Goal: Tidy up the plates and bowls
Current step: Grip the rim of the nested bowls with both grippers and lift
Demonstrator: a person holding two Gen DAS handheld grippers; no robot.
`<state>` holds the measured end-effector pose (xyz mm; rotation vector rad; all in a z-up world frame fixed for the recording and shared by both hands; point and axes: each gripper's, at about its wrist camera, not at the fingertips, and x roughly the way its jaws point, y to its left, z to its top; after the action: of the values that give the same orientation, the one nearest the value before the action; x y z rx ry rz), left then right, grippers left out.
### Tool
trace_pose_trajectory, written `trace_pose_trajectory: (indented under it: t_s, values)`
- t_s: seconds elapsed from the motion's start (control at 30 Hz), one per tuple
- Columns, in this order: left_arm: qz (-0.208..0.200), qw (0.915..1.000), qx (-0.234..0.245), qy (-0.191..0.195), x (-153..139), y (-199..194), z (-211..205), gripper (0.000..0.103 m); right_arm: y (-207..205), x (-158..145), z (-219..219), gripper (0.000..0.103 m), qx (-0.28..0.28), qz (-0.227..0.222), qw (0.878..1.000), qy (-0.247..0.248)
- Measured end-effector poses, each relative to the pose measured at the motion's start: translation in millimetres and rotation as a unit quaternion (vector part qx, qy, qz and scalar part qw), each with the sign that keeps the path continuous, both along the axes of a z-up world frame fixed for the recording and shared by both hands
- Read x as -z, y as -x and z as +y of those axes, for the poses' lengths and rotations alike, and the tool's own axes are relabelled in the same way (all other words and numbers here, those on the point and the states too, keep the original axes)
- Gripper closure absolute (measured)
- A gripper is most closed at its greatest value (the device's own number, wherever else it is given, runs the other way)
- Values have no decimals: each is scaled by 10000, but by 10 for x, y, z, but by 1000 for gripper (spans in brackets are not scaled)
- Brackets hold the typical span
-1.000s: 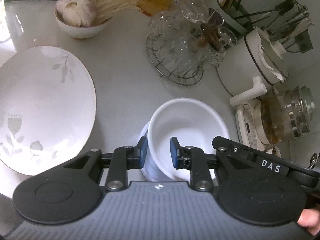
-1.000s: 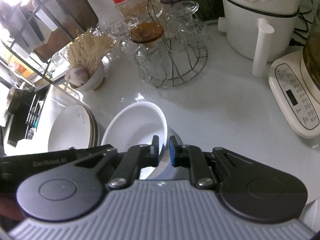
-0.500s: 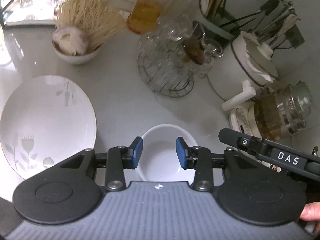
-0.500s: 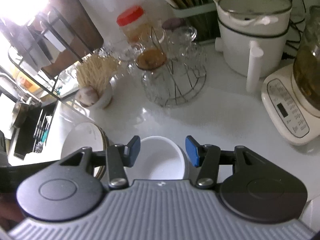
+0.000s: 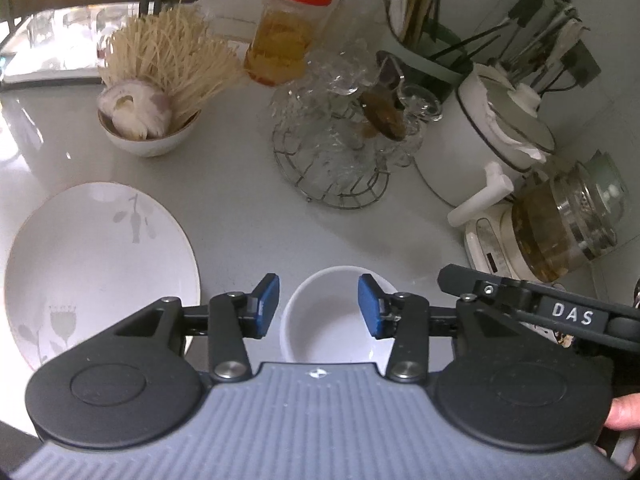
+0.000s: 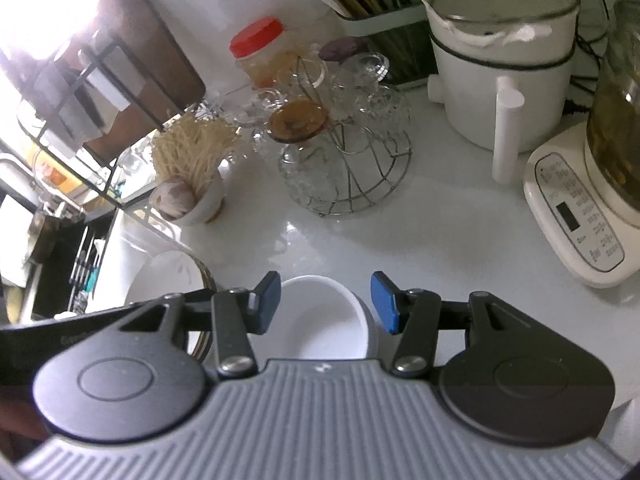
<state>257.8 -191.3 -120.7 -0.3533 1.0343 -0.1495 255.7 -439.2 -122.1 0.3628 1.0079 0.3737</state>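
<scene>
Both hand-held grippers have let go of the bowl's rim since a second ago and drawn back from it. Now the white bowl [image 5: 334, 316] sits upright on the bench [image 5: 240, 216], seen between and beyond the blue pads, touching neither pair. On the left hand-held gripper [image 5: 318, 305] the jaws are opening, with only the bowl's mouth showing in the gap. On the right hand-held gripper [image 6: 325, 301] the jaws stand apart, clear of the bowl [image 6: 326, 320]. A flower-patterned plate [image 5: 96, 264] lies just left of the bowl, on top of a stack [image 6: 168, 280]. Farther back stands a wire rack of glasses [image 5: 336, 148].
</scene>
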Motion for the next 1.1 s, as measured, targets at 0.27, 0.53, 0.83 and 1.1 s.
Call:
trace_pose_trajectory:
  t_s: [0.27,0.53,0.83,1.1]
  values:
    - [405,9986,-8,342,296,-188,65,53,-188,267,-93,50,-72,412,9989,-205]
    - [839,9947,-157,577,597,-200,16,54,-165,657,-117,50,-271,1009,9935,-448]
    - [947,9946,-342,245,808,-118,-166,54,-134,880,-102,50,-518,1231,9898,-506]
    - [947,9939,-550,112,870,-85,-305,54,-159,987,-78,54,-786,1316,9870,-493]
